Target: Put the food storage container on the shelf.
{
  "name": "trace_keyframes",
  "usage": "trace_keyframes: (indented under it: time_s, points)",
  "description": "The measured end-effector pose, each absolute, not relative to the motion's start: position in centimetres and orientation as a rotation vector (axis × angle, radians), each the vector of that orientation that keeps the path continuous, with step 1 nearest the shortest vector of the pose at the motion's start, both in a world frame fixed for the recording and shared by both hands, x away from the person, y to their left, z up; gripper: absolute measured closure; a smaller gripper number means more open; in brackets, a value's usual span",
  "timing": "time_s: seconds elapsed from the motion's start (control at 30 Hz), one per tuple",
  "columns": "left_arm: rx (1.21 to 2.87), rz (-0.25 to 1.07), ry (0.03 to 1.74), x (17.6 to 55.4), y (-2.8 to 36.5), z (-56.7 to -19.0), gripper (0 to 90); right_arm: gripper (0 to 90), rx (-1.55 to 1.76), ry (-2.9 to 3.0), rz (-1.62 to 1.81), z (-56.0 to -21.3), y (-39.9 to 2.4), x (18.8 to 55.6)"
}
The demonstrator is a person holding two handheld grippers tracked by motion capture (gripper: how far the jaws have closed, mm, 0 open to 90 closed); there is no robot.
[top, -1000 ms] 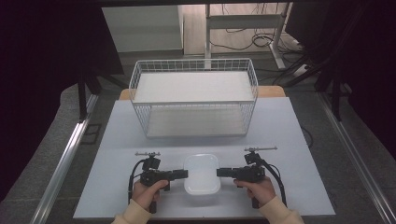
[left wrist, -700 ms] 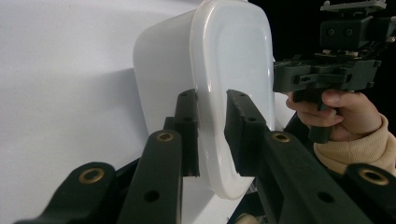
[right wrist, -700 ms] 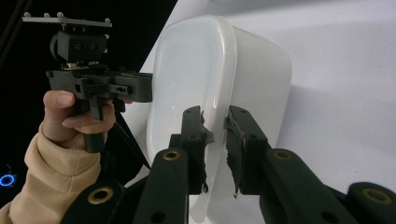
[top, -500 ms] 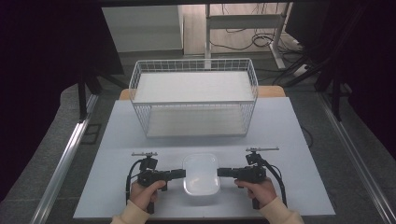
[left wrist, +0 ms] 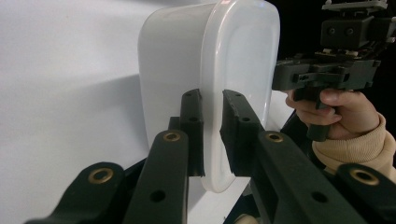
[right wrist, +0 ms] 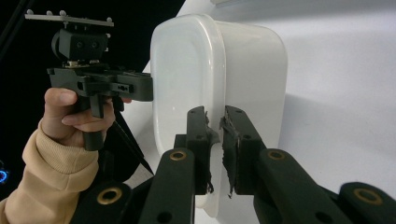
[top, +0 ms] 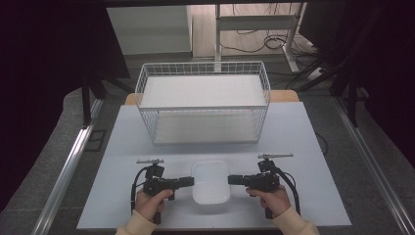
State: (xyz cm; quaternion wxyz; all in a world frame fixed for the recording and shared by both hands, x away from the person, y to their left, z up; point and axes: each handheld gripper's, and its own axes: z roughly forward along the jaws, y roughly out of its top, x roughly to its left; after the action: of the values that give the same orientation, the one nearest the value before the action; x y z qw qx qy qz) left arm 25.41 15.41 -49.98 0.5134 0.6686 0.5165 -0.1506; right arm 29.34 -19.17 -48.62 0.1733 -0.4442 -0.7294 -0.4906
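From the high view, a white plastic container point(top: 210, 181) sits on the near part of the pale surface point(top: 313, 147), between the person's two hands and well short of the white wire basket point(top: 203, 100) that stands farther back. The left hand-held gripper point(top: 190, 181) comes in level from the left and meets the container's left rim, while the right hand-held gripper point(top: 232, 179) comes in level from the right and meets its right rim, so the two point at each other across the container. Each is held by a hand in a tan sleeve, with a cable looping off the back. In the left gripper view, the left hand-held gripper point(left wrist: 212, 128) has its two black jaws pinched on the container's point(left wrist: 219, 60) rim, one pad on the outer wall and one on the inner side; its jaws have just been closing onto that rim. Across the container, the right hand-held gripper point(left wrist: 280, 77) sits at the far edge. In the right gripper view, the right hand-held gripper point(right wrist: 215, 140) likewise clamps the rim of the container point(right wrist: 224, 70) between worn pads, its jaws having just been closing there, and the left hand-held gripper point(right wrist: 147, 87) touches the opposite edge.
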Motion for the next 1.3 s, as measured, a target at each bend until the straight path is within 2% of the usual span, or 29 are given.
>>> trace_keyframes:
  time_s: [0.8,1.3]
  points:
    - [1.633,-0.3,1.193,27.4,15.5,-47.4,79.7,80.3,-1.212,-2.141,-1.452,-46.1,-18.9,30.9]
    - [1.637,-0.236,1.143,29.2,15.3,-43.8,79.6,80.3,-1.178,-2.175,-1.525,-42.4,-19.1,32.8]
